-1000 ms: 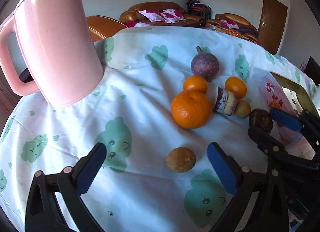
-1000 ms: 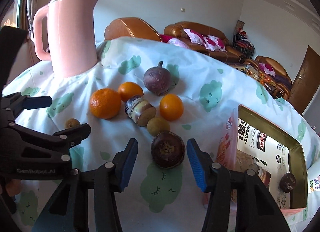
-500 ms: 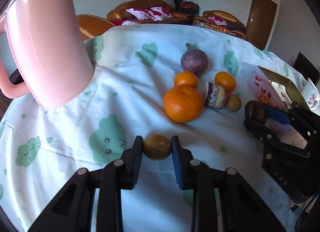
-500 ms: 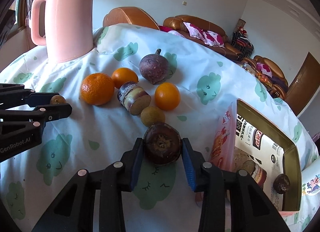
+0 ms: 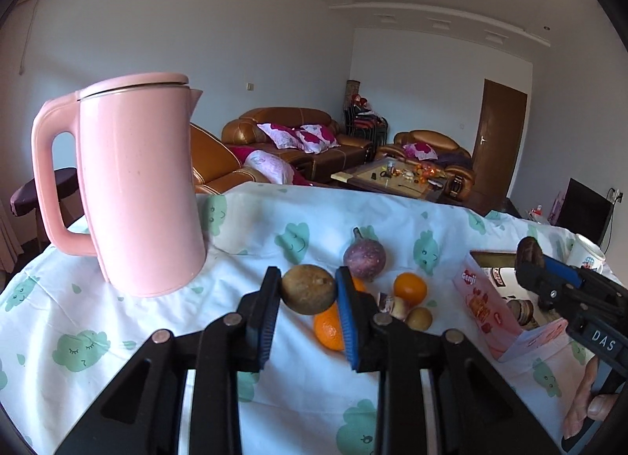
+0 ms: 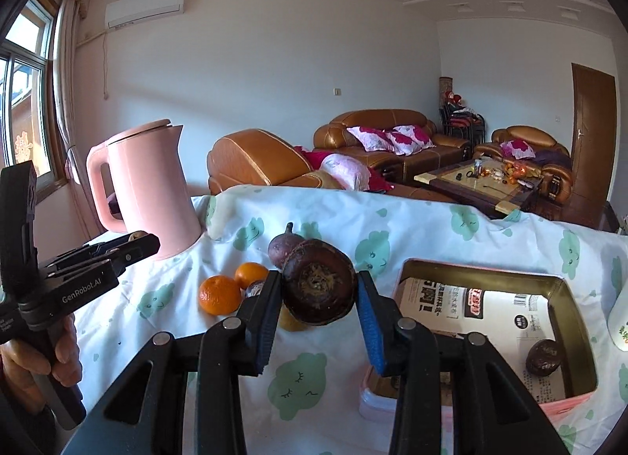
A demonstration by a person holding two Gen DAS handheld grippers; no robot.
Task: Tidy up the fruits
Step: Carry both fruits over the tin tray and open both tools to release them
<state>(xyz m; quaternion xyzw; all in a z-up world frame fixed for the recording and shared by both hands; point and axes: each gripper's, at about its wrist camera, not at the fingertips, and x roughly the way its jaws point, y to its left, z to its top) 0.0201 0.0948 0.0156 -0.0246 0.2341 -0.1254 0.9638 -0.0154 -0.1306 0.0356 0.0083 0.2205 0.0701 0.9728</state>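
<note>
A small brown fruit (image 5: 308, 289) is clamped between the pads of the left gripper (image 5: 308, 292) and held above the tablecloth (image 5: 117, 321). A dark shrivelled fruit (image 6: 318, 287) is gripped by the right gripper (image 6: 318, 294), with the open box (image 6: 569, 286) at 3 o'clock of it (1 dark fruit (image 6: 543, 357) inside). 2 oranges (image 6: 219, 295) are seen at 9 o'clock.

The tablecloth (image 5: 98, 310) is matt, creased cotton-like cloth printed with green clouds. The pink kettle (image 5: 141, 184) at nine o'clock looks like smooth satin plastic. The brown fruit (image 6: 318, 288) has a rough, dull rind; the oranges (image 6: 219, 295) are glossy and dimpled. At four o'clock, the box (image 6: 565, 286) has shiny golden metallic walls and printed paper inside.
</note>
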